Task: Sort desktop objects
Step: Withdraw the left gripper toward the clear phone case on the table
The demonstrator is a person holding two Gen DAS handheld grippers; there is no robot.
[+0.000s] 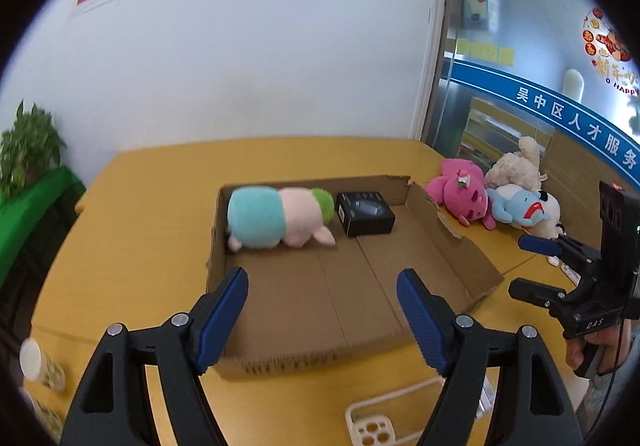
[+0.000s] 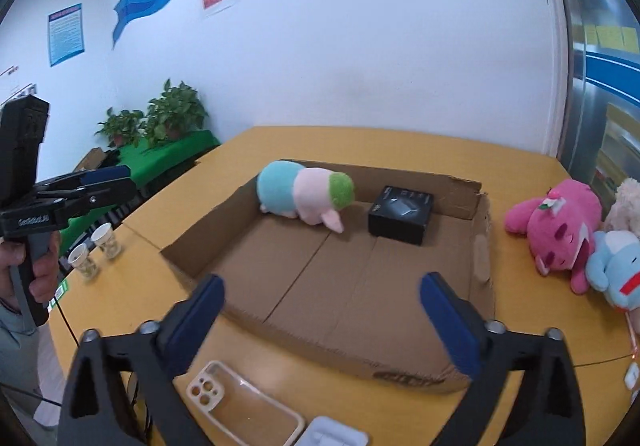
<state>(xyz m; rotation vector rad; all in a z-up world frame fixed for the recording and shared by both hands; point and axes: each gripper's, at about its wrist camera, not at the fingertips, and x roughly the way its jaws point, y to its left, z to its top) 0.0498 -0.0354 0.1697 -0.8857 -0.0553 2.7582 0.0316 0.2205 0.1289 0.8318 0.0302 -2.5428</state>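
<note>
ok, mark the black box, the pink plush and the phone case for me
black box point(image 2: 401, 215): right wrist view, on its top face.
pink plush point(image 2: 560, 230): right wrist view, on its body.
phone case point(image 2: 244, 404): right wrist view, on its clear back panel.

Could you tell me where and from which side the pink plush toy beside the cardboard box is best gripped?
Probably across its belly, from above: the pink plush toy lies flat, soft and wide, its box-facing side free, the blue plush toy crowding its other side.

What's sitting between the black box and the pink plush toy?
The cardboard tray's right wall stands between the black box and the pink plush toy, then bare tabletop; the right wrist view shows it.
</note>
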